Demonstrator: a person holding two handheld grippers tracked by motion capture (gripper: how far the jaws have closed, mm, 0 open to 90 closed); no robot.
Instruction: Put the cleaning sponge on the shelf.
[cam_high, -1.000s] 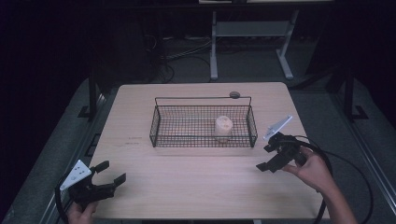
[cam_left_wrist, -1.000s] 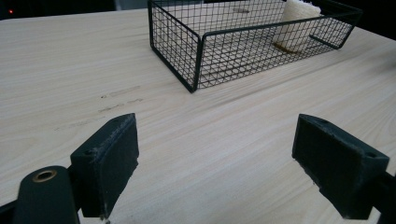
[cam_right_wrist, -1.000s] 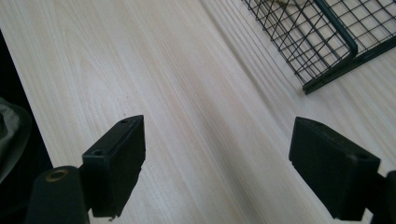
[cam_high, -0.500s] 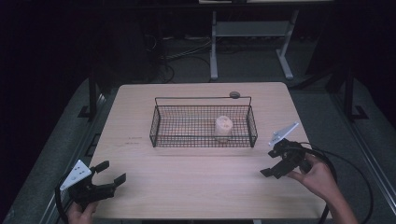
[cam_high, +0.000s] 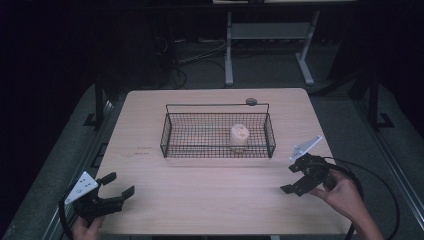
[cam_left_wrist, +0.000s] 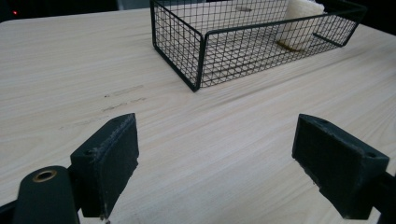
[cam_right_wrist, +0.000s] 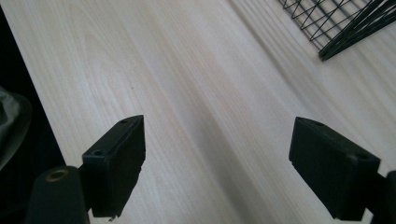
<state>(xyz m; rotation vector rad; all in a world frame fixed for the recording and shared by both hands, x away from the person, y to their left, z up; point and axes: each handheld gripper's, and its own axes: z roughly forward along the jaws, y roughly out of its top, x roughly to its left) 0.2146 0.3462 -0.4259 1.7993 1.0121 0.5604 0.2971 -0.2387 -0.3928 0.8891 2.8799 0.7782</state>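
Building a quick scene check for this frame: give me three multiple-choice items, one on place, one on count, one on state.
1. Where does the pale cylinder stand?
A. in the wire basket, toward its right end
B. on the bare table left of the basket
C. between the right gripper's jaws

2. How many things lie in the basket?
A. none
B. one
C. three

3. How do the left gripper and right gripper stand?
A. both shut
B. left open, right shut on the cylinder
C. both open, nothing between the jaws

Key: 1 A, the high view shows it inside the mesh; 2 B, the cylinder is alone there; 3 C, both gripper views show bare wood between the jaws.
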